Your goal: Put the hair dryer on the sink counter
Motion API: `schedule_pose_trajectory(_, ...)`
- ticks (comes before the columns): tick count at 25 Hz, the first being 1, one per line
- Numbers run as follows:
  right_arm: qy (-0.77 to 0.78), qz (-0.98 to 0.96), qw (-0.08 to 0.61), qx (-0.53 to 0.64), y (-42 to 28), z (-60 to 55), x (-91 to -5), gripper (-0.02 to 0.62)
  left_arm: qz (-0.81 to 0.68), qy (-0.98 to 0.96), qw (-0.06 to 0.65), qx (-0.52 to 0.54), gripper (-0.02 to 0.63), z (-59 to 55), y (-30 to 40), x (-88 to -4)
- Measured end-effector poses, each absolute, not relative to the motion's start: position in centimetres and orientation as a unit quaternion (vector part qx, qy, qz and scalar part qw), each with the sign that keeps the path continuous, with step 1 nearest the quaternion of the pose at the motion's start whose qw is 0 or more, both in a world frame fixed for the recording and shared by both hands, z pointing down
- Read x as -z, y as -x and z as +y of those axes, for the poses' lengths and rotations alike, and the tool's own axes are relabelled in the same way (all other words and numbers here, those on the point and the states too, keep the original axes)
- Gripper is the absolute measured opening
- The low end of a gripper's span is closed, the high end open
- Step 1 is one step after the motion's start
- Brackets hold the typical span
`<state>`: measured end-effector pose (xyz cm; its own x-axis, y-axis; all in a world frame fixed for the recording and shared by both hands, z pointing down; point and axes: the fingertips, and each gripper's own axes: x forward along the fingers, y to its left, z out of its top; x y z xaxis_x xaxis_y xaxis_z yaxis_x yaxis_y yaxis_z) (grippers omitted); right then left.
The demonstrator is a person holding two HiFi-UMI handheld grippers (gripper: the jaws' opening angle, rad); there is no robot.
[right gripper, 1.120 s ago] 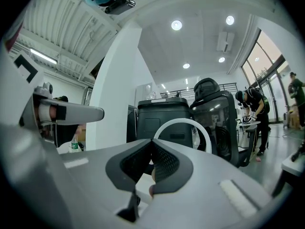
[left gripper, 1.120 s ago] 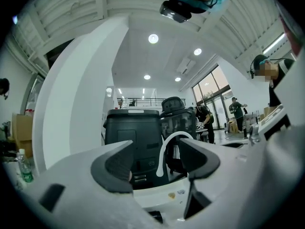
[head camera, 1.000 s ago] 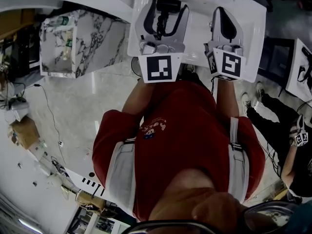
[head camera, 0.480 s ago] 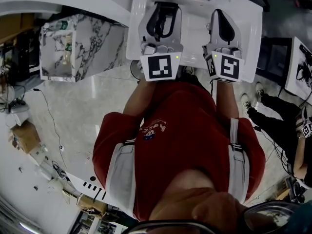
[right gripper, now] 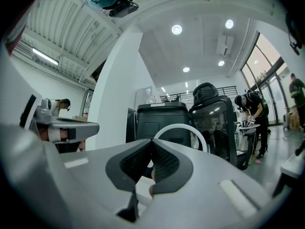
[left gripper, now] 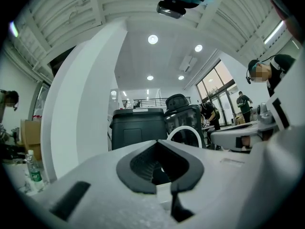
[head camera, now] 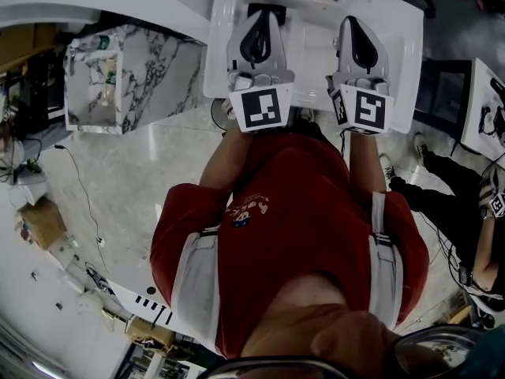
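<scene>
The person in a red shirt (head camera: 300, 212) holds both grippers side by side and about level over the white sink counter (head camera: 316, 54). Each marker cube faces the head camera, the left cube (head camera: 260, 109) and the right cube (head camera: 367, 107). The left gripper (head camera: 263, 20) has just been closing. In the left gripper view its fingers (left gripper: 190, 168) now meet at the tips with nothing visible between them, and only the dark ribbed hollow shows behind. The right gripper (head camera: 351, 20) is likewise drawn fully together and holds nothing. A small black squarish shape shows just past the left fingertips in the head view, lying on the counter near its far edge. It appears to be the hair dryer (head camera: 268, 9). Most of it is covered by the gripper above, and I cannot tell whether the fingers touch it. The gripper views do not show it, as they look out over the counter. Beyond the closed tips rises a white arched ring (left gripper: 186, 133), and farther off stand a black bin-like box (left gripper: 137, 128) and a black mesh office chair (left gripper: 183, 113). To the left of the counter, on the pale floor, stands a marble-patterned block (head camera: 126, 69).
</scene>
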<state>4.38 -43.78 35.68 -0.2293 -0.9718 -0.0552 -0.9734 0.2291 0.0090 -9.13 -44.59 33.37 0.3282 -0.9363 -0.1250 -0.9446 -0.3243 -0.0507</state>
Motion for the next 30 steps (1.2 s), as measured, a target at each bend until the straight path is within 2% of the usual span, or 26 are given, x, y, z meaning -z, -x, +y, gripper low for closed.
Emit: schedule_pose_trajectory(30, 0.613, 0.789, -0.01, -0.03, -4.05, -43.84, -36.33, 0.0, 0.579, 0.813, 0.053, -0.031, 0.003, -44.83, 9.32, -34.29)
